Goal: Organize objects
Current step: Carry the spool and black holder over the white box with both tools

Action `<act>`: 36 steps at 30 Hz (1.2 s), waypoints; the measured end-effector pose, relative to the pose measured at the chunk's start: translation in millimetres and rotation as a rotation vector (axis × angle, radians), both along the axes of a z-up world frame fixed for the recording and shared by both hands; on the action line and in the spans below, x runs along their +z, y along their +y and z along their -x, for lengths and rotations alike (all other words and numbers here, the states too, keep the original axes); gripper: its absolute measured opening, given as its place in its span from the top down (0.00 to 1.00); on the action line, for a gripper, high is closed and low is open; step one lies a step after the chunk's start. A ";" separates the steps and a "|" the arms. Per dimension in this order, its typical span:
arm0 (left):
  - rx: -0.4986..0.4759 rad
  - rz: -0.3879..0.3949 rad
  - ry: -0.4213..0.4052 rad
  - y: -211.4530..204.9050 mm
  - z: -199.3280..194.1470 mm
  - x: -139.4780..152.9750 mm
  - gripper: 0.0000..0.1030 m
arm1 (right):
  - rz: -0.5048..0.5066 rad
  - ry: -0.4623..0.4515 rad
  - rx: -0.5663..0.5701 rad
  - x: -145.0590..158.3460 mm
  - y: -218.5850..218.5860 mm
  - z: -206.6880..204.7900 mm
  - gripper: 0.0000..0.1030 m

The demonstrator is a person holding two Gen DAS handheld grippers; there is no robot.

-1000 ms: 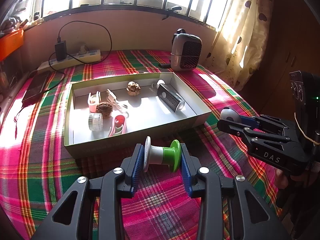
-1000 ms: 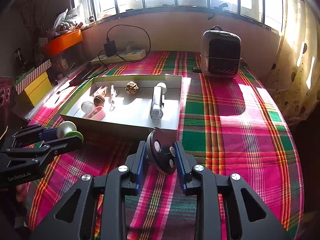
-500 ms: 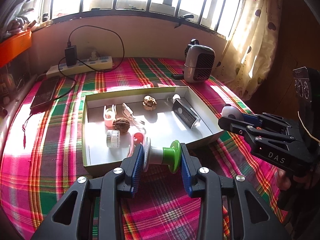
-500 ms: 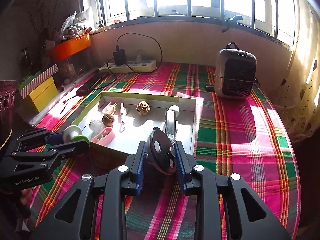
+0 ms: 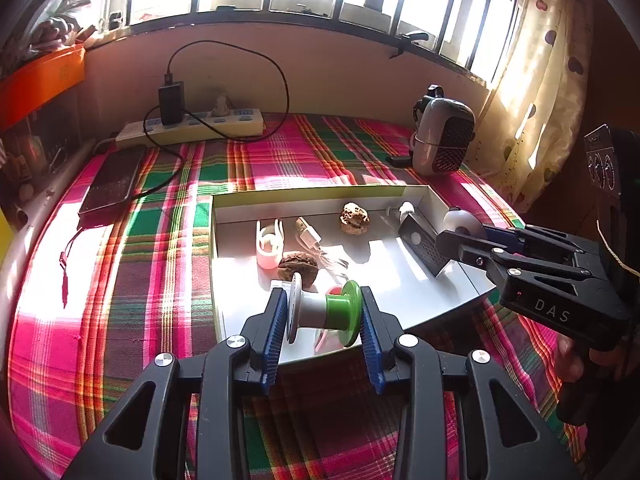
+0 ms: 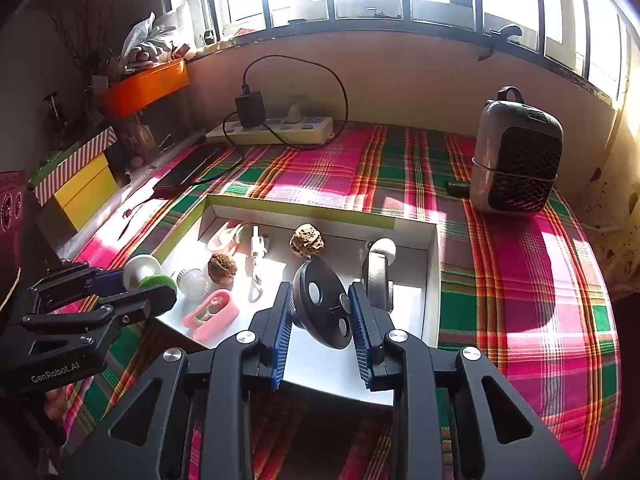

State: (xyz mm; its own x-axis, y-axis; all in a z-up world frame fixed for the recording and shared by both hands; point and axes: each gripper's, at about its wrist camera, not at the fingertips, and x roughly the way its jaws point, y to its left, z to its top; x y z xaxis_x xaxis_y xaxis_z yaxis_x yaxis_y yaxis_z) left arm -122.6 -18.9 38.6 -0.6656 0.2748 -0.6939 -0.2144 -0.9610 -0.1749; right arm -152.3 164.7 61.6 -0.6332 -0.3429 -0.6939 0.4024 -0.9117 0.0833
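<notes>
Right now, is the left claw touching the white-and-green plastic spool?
Touching. The left wrist view shows the left claw clamping the white-and-green plastic spool, both blue pads pressed against its end flanges.

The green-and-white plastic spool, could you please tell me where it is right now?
In the left wrist view, the green-and-white plastic spool is clamped sideways in the left tool, over the near edge of the shallow white cardboard box, just in front of the brown walnut.
</notes>
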 end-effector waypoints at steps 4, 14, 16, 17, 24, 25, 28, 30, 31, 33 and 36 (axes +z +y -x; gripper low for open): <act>0.012 0.002 -0.018 -2.0 7.2 -7.3 0.68 | -0.006 -0.012 0.005 -5.6 -6.6 10.3 0.72; 0.021 0.016 -0.031 -2.7 17.5 -15.9 0.68 | -0.008 -0.040 0.003 -18.2 -11.3 26.9 0.72; 0.023 0.018 -0.036 -3.1 19.5 -17.4 0.68 | -0.012 -0.048 0.002 -21.0 -11.8 30.5 0.72; 0.025 0.022 -0.038 -3.0 20.2 -18.1 0.68 | -0.013 -0.051 0.003 -22.3 -12.2 31.7 0.72; 0.024 0.038 -0.051 -2.1 25.0 -23.4 0.71 | -0.019 -0.067 0.011 -29.3 -15.5 38.4 0.72; 0.023 0.038 -0.051 -1.8 25.2 -23.5 0.71 | -0.019 -0.068 0.013 -29.9 -16.0 38.8 0.72; 0.022 0.037 -0.052 -1.5 25.7 -23.6 0.71 | -0.019 -0.072 0.015 -31.8 -16.4 40.5 0.72; 0.019 0.044 -0.051 0.1 25.8 -23.5 0.71 | -0.021 -0.074 0.014 -33.2 -16.8 41.6 0.72; 0.018 0.046 -0.051 0.8 25.9 -23.6 0.71 | -0.023 -0.075 0.014 -34.0 -17.0 42.2 0.72; 0.017 0.042 -0.051 1.6 26.1 -24.0 0.71 | -0.027 -0.077 0.013 -35.5 -17.1 43.5 0.72; 0.019 0.039 -0.052 1.4 27.8 -24.9 0.71 | -0.036 -0.080 0.020 -38.1 -18.3 44.6 0.72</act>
State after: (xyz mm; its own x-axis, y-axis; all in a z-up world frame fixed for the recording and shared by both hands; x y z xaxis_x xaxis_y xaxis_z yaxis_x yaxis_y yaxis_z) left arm -150.4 -17.5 13.8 -0.6333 0.2346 -0.7375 -0.1880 -0.9710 -0.1474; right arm -197.0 146.4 23.5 -0.5687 -0.3286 -0.7540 0.4135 -0.9067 0.0832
